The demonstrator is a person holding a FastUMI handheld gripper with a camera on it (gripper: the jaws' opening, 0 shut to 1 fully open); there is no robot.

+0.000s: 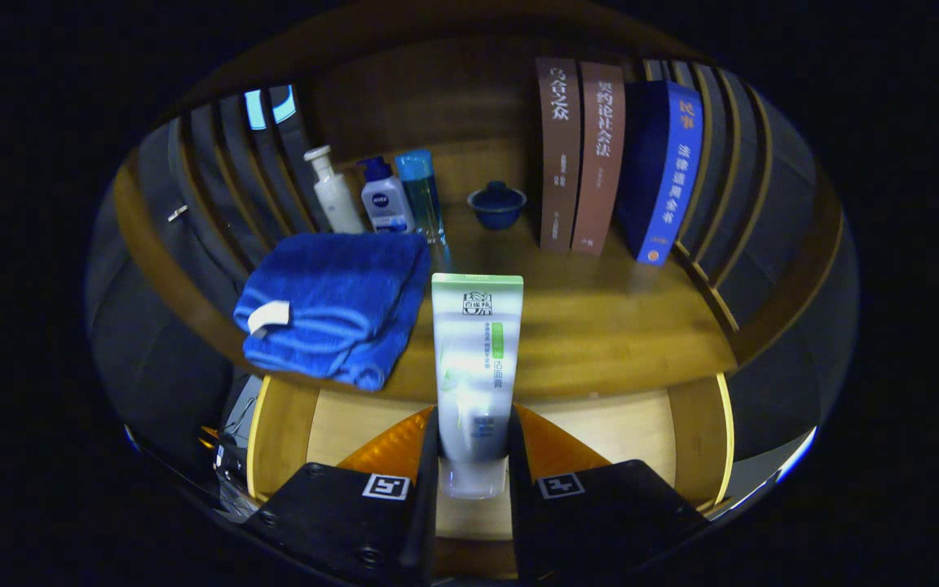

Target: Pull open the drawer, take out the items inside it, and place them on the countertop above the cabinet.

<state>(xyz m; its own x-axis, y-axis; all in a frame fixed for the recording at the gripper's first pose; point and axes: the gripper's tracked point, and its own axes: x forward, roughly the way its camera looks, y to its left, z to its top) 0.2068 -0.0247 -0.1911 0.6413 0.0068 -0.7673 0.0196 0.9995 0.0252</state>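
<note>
Gripper view: countertop [600, 326] front edge runs just beyond the fingertips. Bare wood lies between folded blue towel [335, 314] and three upright books [600, 159]; bottles [384, 196] and a small blue bowl [496, 204] stand further back. Open drawer [624, 424] below. Gripper [473, 456] pinches the tube [476, 359] near its cap, both fingers pressing, tube upright over the counter edge.

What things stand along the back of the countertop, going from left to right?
White pump bottle → white bottle with blue cap → tall blue-green bottle → little blue lidded bowl → two brown books → blue book. The fingers hold a tube.
</note>
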